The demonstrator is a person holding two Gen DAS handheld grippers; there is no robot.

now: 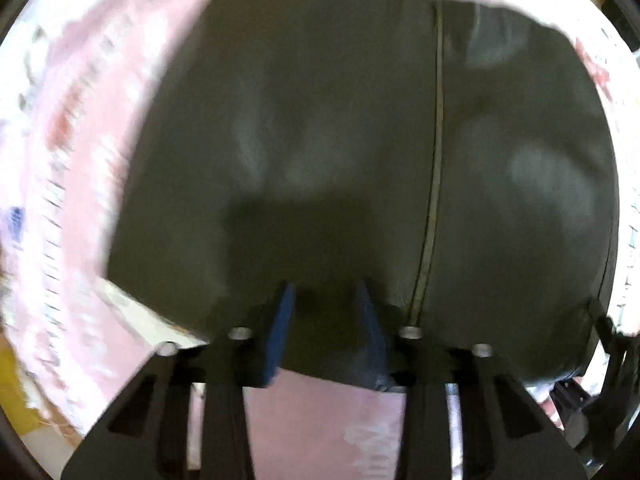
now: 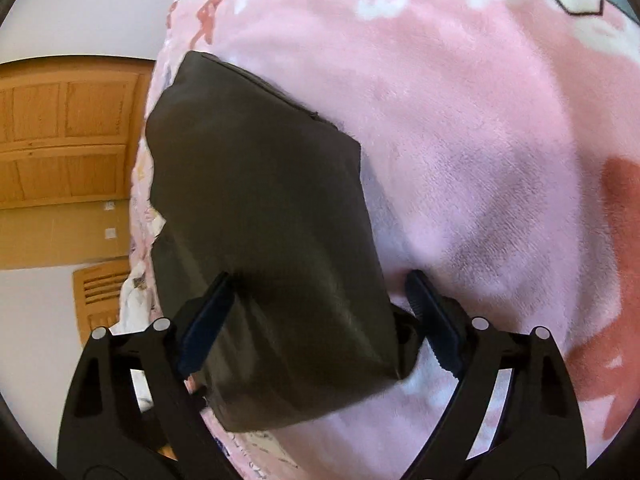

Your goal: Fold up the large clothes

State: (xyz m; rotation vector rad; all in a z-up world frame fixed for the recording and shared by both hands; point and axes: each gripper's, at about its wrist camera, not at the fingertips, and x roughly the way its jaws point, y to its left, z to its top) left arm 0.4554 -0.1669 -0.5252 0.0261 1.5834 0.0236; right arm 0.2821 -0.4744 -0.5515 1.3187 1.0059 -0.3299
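A large dark olive-black garment lies spread over a pink patterned blanket. A pale seam line runs down it in the left wrist view. My left gripper hangs just above the garment's near edge, its blue pads a small gap apart and nothing between them. In the right wrist view a folded part of the garment lies on the blanket. My right gripper is wide open, and its fingers straddle the near end of the garment.
The pink blanket has white and red print and covers the whole surface. A wooden door or cabinet and a white wall stand to the left in the right wrist view. The other gripper's black frame shows at the right edge of the left wrist view.
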